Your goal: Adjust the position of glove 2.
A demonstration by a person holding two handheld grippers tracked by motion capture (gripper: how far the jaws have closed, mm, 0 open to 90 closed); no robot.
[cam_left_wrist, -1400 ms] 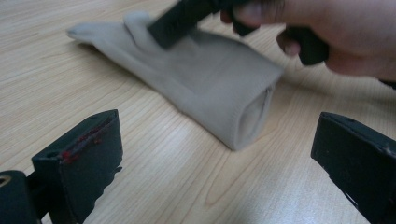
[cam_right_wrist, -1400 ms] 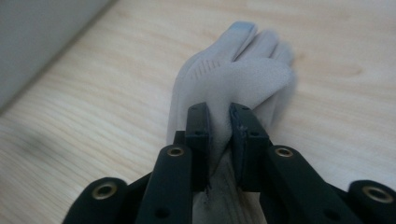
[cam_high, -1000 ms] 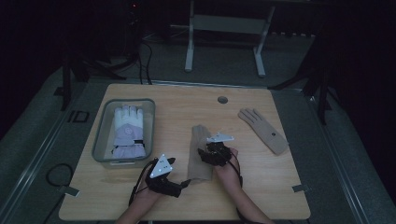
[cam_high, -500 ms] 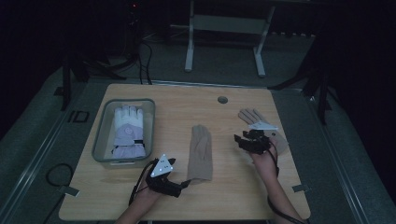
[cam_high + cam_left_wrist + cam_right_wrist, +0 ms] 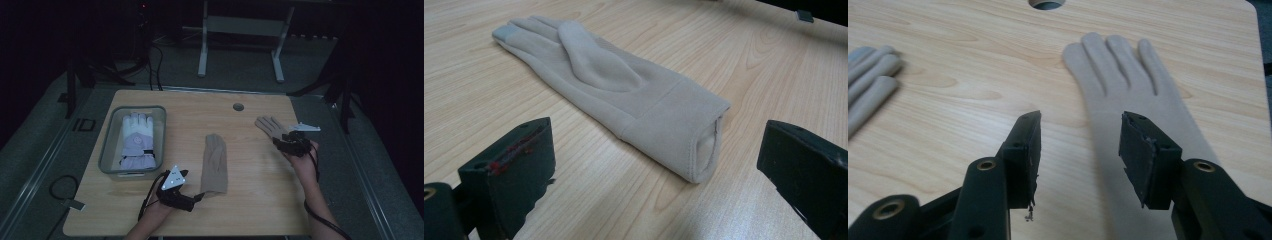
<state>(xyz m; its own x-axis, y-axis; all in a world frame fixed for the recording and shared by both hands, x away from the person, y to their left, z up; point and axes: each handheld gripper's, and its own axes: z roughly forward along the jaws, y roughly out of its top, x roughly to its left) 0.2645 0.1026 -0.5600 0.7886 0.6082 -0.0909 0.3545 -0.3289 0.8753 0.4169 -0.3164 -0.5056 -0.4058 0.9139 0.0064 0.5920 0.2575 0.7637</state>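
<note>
Gloves in beige lay apart on the table: the middle glove sat where it had been, cuff just before the left gripper, whose jaws stood wide and empty. The right gripper had swung from there to the right glove, jaws half spread, just opening, nothing pinched.

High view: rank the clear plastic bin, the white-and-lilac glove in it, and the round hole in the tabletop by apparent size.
1. Clear plastic bin, largest.
2. White-and-lilac padded glove, lying inside the bin and smaller than it.
3. Round hole in the tabletop, by far the smallest.
</note>
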